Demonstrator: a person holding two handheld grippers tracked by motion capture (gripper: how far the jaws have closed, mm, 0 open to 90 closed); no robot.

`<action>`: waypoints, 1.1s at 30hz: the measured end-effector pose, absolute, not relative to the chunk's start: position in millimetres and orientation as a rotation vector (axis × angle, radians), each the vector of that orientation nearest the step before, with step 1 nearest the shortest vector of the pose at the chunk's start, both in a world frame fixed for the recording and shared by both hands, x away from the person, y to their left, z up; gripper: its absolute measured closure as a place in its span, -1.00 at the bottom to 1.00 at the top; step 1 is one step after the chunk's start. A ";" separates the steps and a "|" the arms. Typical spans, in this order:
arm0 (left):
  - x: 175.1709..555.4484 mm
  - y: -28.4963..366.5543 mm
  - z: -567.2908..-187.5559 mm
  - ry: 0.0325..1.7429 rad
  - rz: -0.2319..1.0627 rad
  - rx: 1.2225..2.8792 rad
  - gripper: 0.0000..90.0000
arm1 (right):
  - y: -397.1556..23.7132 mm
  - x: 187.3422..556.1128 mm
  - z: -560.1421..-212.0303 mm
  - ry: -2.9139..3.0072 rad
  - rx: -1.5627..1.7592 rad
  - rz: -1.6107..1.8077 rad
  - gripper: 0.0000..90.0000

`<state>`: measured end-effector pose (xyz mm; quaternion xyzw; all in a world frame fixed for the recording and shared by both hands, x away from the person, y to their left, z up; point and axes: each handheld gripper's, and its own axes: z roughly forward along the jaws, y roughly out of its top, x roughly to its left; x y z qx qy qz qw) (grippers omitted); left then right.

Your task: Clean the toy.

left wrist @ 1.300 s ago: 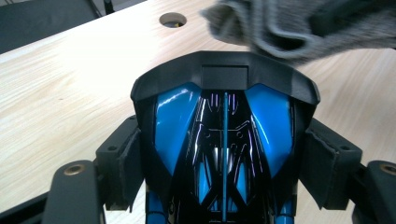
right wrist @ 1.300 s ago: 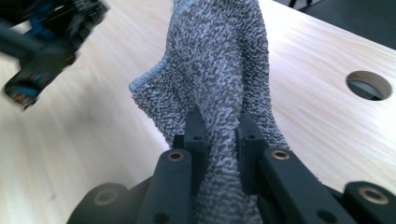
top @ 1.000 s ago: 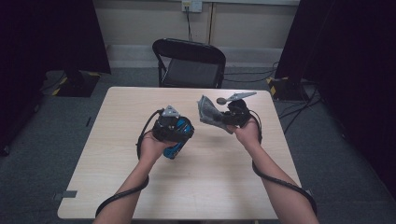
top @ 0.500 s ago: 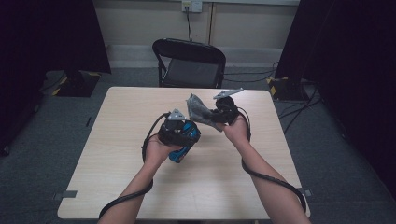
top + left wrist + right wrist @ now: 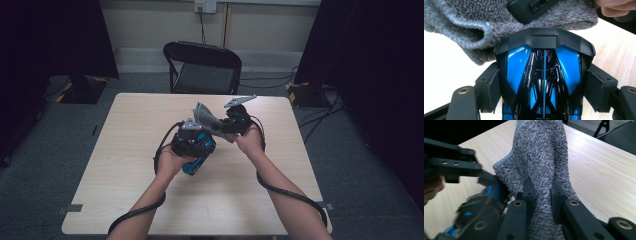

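High view: a blue-and-black toy car is clamped by the left hand-held gripper — a grey cloth is pinched by the right hand-held gripper, above the surface.

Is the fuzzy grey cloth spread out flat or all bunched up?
Bunched up. The grey cloth is pinched into folds by the right gripper, hanging crumpled above the table.

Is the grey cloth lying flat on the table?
No, the grey cloth stands up, pinched between the jaws of the right gripper, above the table.
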<state>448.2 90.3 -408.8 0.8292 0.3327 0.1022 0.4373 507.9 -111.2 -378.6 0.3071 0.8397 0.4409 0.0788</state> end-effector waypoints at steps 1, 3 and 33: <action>448.4 90.7 -409.1 0.832 0.257 2.065 -0.43 | -110.8 506.8 -378.8 2.519 0.917 1.329 0.76; 449.2 91.4 -410.2 0.837 0.257 2.065 -0.43 | -109.9 504.8 -379.4 2.529 0.907 1.334 0.76; 461.3 118.5 -410.0 0.940 0.323 2.053 -0.43 | -116.7 484.2 -385.4 2.602 0.784 1.402 0.76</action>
